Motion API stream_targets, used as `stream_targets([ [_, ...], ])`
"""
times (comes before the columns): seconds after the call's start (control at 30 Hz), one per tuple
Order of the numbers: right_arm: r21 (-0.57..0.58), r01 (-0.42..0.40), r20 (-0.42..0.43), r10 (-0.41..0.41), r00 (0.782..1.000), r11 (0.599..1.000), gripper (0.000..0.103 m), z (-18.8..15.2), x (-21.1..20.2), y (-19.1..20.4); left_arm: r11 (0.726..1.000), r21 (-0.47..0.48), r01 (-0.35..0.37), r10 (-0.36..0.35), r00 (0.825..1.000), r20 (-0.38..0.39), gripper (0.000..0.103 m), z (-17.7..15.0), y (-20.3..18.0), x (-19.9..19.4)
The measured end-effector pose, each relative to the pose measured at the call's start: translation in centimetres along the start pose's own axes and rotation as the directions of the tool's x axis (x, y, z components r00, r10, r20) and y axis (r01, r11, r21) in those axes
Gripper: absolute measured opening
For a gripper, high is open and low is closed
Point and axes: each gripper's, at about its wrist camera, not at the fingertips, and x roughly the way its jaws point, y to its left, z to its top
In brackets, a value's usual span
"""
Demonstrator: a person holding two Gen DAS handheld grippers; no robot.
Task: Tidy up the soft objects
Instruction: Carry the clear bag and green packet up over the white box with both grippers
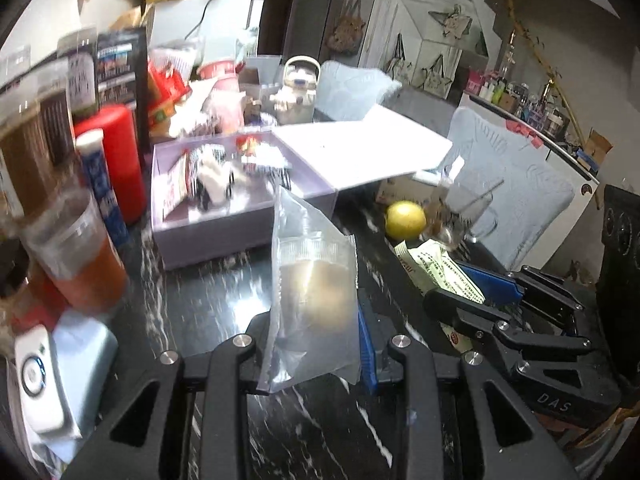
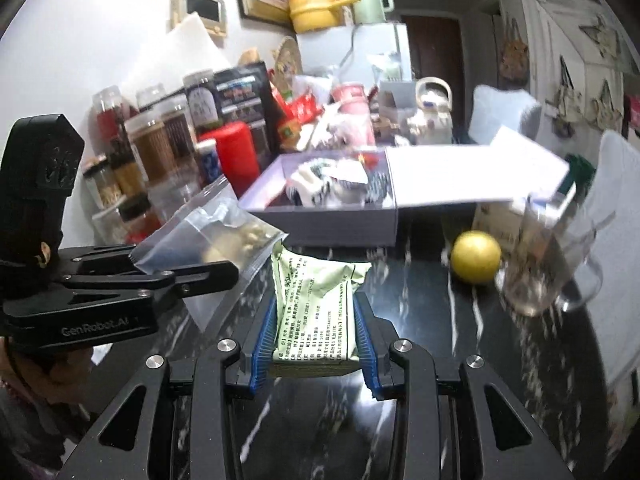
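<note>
Midway by my judgement: the left tool [image 1: 316,344] is clamped on a clear pouch [image 1: 312,280], the right tool [image 2: 316,336] on a green packet [image 2: 316,304], both short of the partly filled open box [image 2: 320,216] ahead.

box [image 2: 320,216] behind packet [image 2: 316,308] | lemon [image 2: 476,256] right of packet

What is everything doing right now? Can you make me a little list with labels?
left gripper: shut on the clear bag, held upright
right gripper: shut on the green packet
open box: pale purple, things already inside, lid flipped to the right
lemon: on the dark table, beside the glass mug
jars: crowded along the table's left side
</note>
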Motion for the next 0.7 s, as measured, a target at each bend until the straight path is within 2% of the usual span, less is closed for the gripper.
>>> stream_targets([
  [0.23, -0.077, -0.014, 0.07, 0.019, 0.997, 0.997, 0.036, 3.7, 0.0, 0.7, 0.999, 0.031, -0.031, 0.028, 0.996, 0.081, 0.03, 3.9, 0.3, -0.7],
  [0.47, -0.111, -0.031, 0.115, 0.044, 0.992, 0.993, 0.036, 7.6, 0.6, 0.6, 1.0, 0.027, -0.013, 0.01, 0.995, 0.095, 0.03, 7.5, 1.0, -0.2],
  [0.7, -0.139, -0.031, 0.145, 0.051, 0.988, 0.99, 0.036, 11.3, 2.0, 0.1, 0.999, 0.032, -0.028, 0.024, 0.993, 0.118, 0.03, 10.7, 1.5, 0.9],
])
